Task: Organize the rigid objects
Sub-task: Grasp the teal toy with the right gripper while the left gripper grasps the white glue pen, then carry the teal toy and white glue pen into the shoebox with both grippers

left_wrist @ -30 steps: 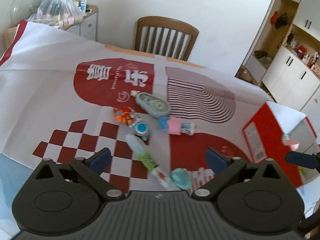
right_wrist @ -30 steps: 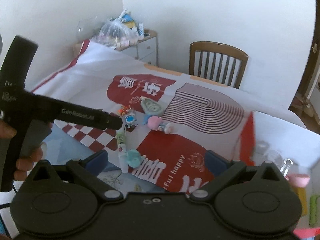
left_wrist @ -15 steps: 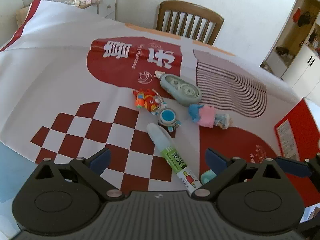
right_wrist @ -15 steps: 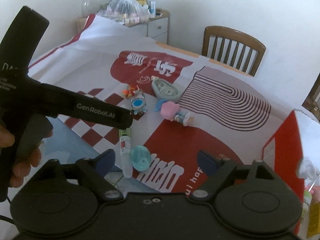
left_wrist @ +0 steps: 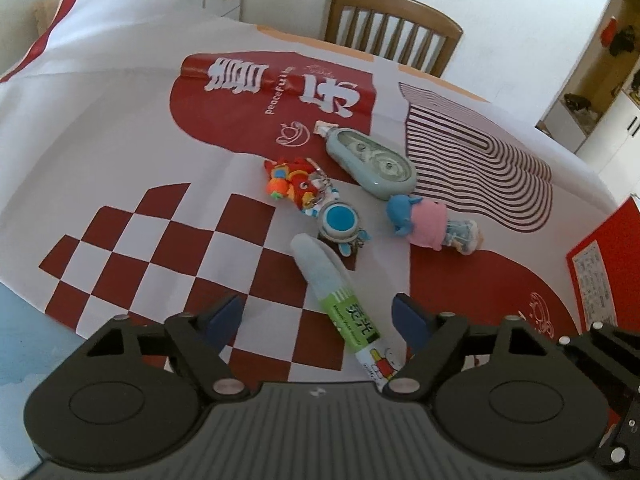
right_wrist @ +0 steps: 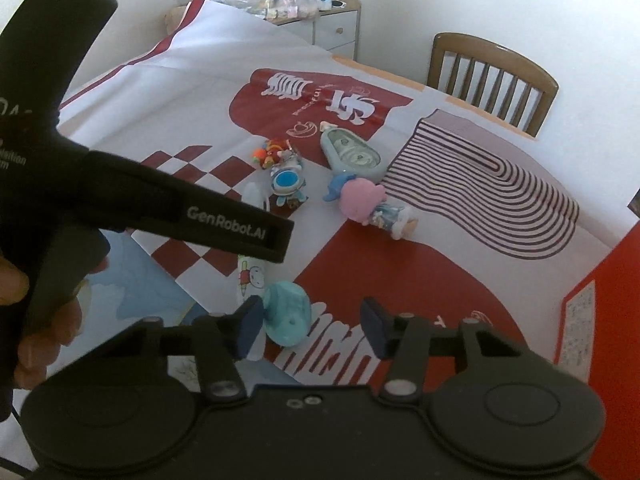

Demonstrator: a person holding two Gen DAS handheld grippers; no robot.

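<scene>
I see a table (left_wrist: 100,128) covered with a red and white printed cloth (left_wrist: 120,184), and a wooden chair (left_wrist: 394,26) stands at its far edge. A red box (right_wrist: 608,288) sits at the right edge. My left gripper (left_wrist: 316,318) hangs over the near part of the table, its jaws closing, with the glue pen (left_wrist: 340,304) lying between them; the pads do not touch it. My right gripper (right_wrist: 312,324) is just beside it, its jaws closing too, with a teal cap-like piece (right_wrist: 286,312) between them; its left pad is right against that piece, though I cannot tell whether it presses. A hand (right_wrist: 24,320) grips the left tool's handle at the left of the right wrist view.

Toward the middle of the cloth lies a grey-green correction tape (left_wrist: 370,164). Just nearer is a pink and blue doll (left_wrist: 432,226), on its side. A blue and white round keychain (left_wrist: 340,222) touches the glue pen's pale cap, and an orange and red charm (left_wrist: 294,182) lies just beyond it.
</scene>
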